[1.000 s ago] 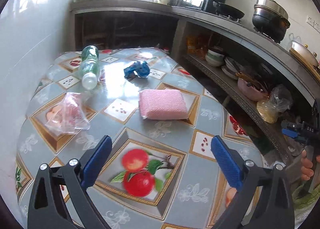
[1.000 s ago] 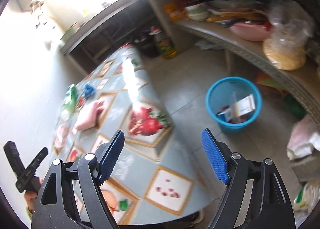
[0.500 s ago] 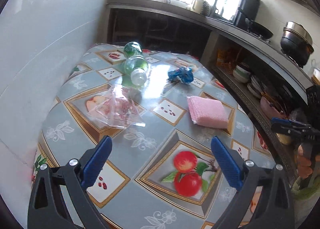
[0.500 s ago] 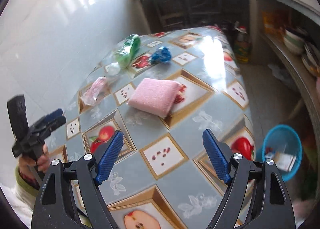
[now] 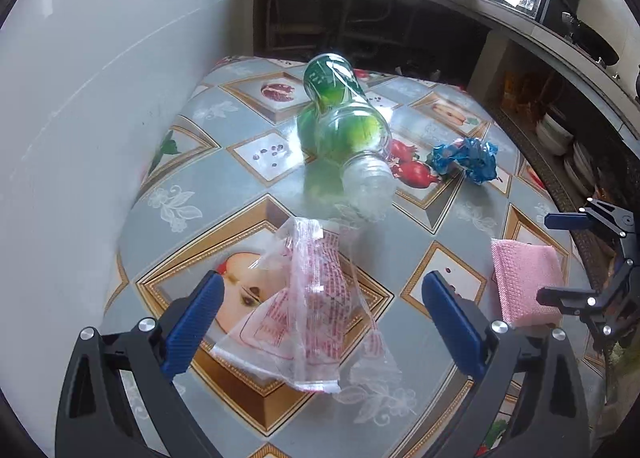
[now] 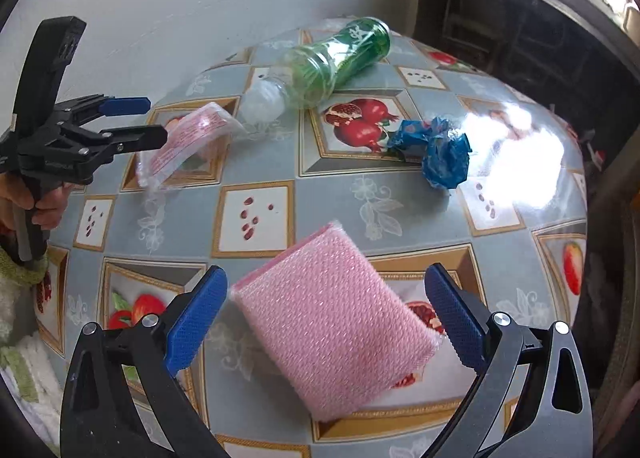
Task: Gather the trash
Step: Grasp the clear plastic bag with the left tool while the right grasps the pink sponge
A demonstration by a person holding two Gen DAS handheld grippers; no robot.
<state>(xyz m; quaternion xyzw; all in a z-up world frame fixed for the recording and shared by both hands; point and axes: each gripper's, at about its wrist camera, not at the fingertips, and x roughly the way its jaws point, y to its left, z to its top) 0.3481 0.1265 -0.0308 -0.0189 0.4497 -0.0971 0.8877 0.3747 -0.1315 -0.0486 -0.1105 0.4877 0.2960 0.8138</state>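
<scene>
Both tongs hang apart over trash on the table, gripping nothing.

The left tongs (image 5: 320,322) stand wide with the clear plastic bag (image 5: 308,314) lying between the blue pads, which do not press on it; its near end runs under the tongs and is partly cut off. Beyond them lies the green bottle (image 5: 344,121) on its side, neck toward the tongs, blurred at the mouth, and to its right the crumpled blue wrapper (image 5: 466,157). The right tongs (image 6: 326,318) have just been opening and now straddle the pink sponge (image 6: 336,338), pads clear of its sides. The table (image 6: 256,185) is washed out by glare past the wrapper. A hand (image 6: 36,205) grips the left tongs' handle, mostly out of frame.
</scene>
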